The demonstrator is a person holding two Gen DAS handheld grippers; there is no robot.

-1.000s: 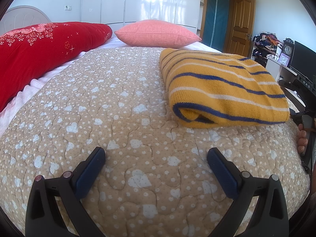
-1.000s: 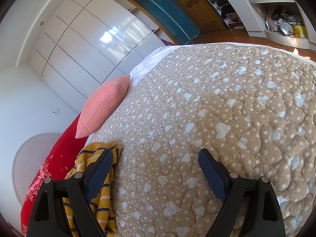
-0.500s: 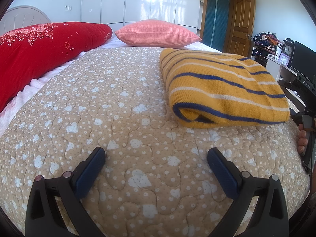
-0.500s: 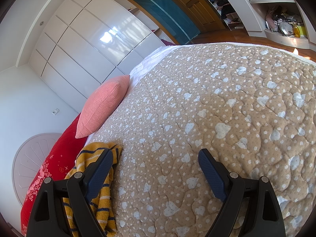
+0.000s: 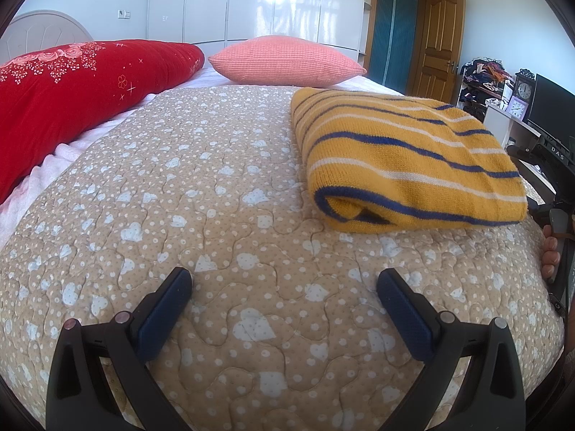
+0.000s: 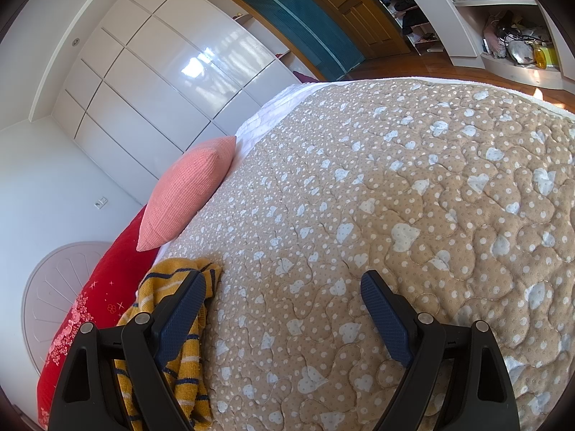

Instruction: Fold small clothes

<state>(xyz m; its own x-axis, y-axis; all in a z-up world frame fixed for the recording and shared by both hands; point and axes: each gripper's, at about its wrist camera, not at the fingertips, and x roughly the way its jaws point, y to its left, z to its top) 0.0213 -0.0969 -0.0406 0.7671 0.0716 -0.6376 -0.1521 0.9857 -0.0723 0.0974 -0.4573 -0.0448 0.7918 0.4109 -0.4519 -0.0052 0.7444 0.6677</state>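
Observation:
A yellow knit sweater [image 5: 406,165] with blue and white stripes lies folded into a neat rectangle on the beige quilted bedspread [image 5: 215,197], right of centre in the left wrist view. My left gripper [image 5: 284,287] is open and empty, low over the quilt, in front of and left of the sweater. My right gripper [image 6: 284,287] is open and empty above the quilt. In the right wrist view the sweater [image 6: 179,366] lies at the lower left, partly behind the left finger [image 6: 183,312].
A red quilted pillow [image 5: 79,82] and a pink cushion [image 5: 284,59] lie at the head of the bed. White wardrobes [image 6: 154,82] and a wooden door [image 5: 436,43] stand behind. A desk with a monitor [image 5: 550,102] is at the right, shelves [image 6: 503,28] beyond the bed's foot.

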